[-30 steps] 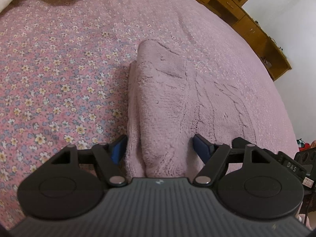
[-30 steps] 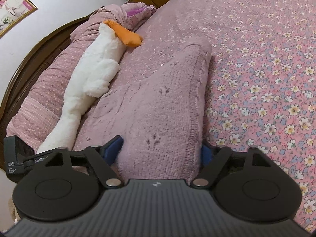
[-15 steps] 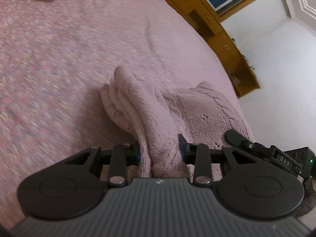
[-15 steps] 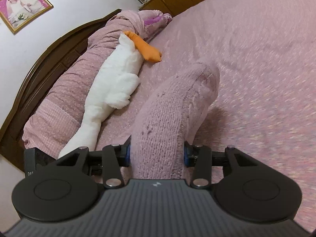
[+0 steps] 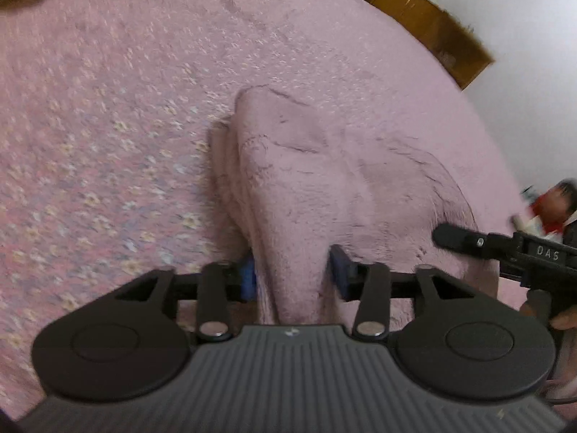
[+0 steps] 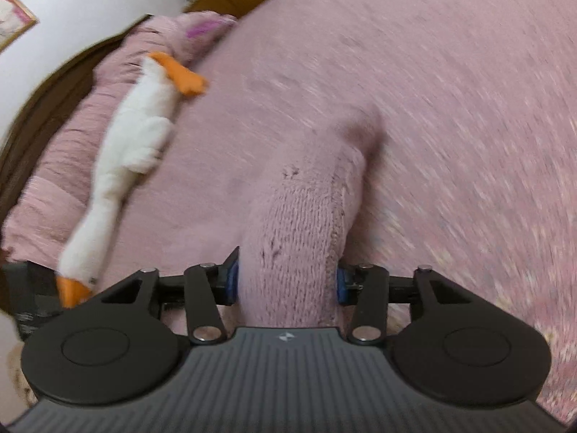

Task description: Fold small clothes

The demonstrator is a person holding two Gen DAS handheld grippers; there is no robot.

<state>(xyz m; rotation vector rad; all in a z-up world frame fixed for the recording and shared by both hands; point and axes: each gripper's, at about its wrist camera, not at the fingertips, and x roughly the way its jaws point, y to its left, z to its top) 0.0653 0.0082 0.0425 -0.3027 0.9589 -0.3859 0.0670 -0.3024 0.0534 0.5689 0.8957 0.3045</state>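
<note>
In the left wrist view, our left gripper (image 5: 292, 276) pinches a thick fold of the pink knit sweater (image 5: 310, 180) between its blue pads (image 5: 248, 277). A second ago these fingers were spread wide around the flat sweater. Half a second ago they closed and lifted the cloth into a bunch. Now the bunch sits lower and wider, and most of the sweater rests on the flowery pink bedspread (image 5: 90, 144). The picture is blurry, so we are moving fast. Our right gripper (image 5: 505, 249) shows at the right edge, just beside the sweater. A wooden cabinet (image 5: 432, 25) stands past the bed

In the right wrist view, our right gripper (image 6: 286, 278) also squeezes a fat roll of the sweater (image 6: 306, 216) between its blue pads (image 6: 230, 281). A second ago it was open around the flat edge. Now the cloth is held up like a tube, and its far end droops down to the bedspread (image 6: 450, 90). The white toy goose (image 6: 126, 144) lies near the pillows (image 6: 119, 83), well apart from the sweater. This picture is blurry too

We think both sides are gripped well, and we are carrying the near edge over to make a fold. The fold is not laid flat yet
</note>
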